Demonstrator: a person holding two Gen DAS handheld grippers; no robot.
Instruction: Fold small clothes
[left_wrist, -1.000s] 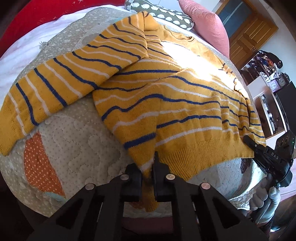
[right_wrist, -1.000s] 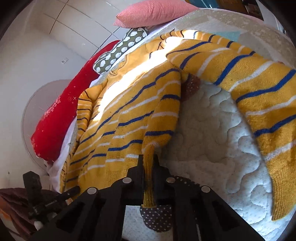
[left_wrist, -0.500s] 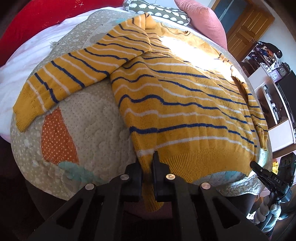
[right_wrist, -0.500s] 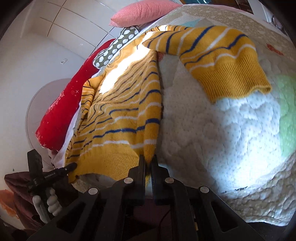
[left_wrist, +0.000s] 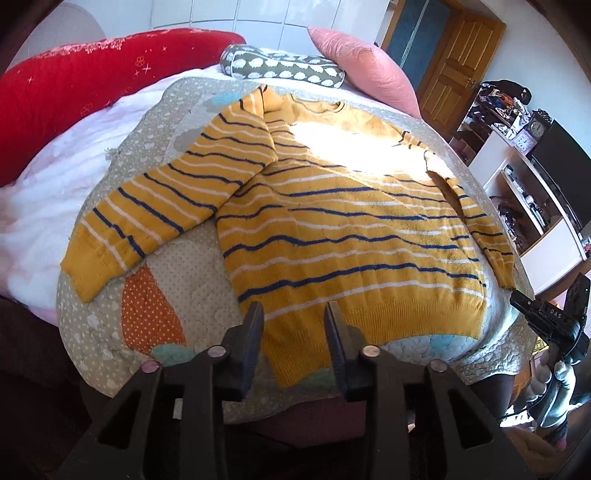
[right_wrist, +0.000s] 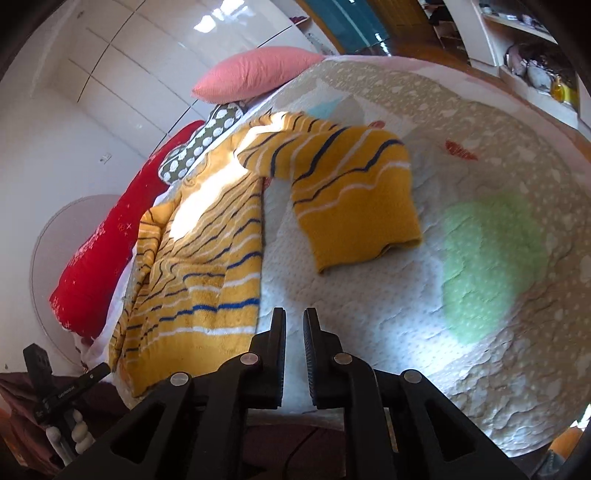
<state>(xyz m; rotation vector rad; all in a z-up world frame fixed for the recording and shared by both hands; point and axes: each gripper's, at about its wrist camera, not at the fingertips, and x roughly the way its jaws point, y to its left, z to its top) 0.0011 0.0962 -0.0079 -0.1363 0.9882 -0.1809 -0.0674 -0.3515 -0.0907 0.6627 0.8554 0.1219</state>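
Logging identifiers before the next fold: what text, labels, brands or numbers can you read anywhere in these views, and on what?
"DAS": white letters on the black right gripper, seen from the left wrist view.
White lettering on the black left gripper, in the right wrist view: too small to read.
Round clock faces on the white shelf unit: numerals too small to read.
Yellow knitted sweater with blue and white stripes: no label visible.

Beyond my fingers I see a quilted bedspread (left_wrist: 177, 266) with an orange dotted patch (left_wrist: 147, 314). At its far end lie 3 cushions: a red bolster (left_wrist: 81, 85), a grey patterned pillow (left_wrist: 284, 68) and a pink pillow (left_wrist: 365, 70). A wooden door (left_wrist: 458, 70) stands behind.
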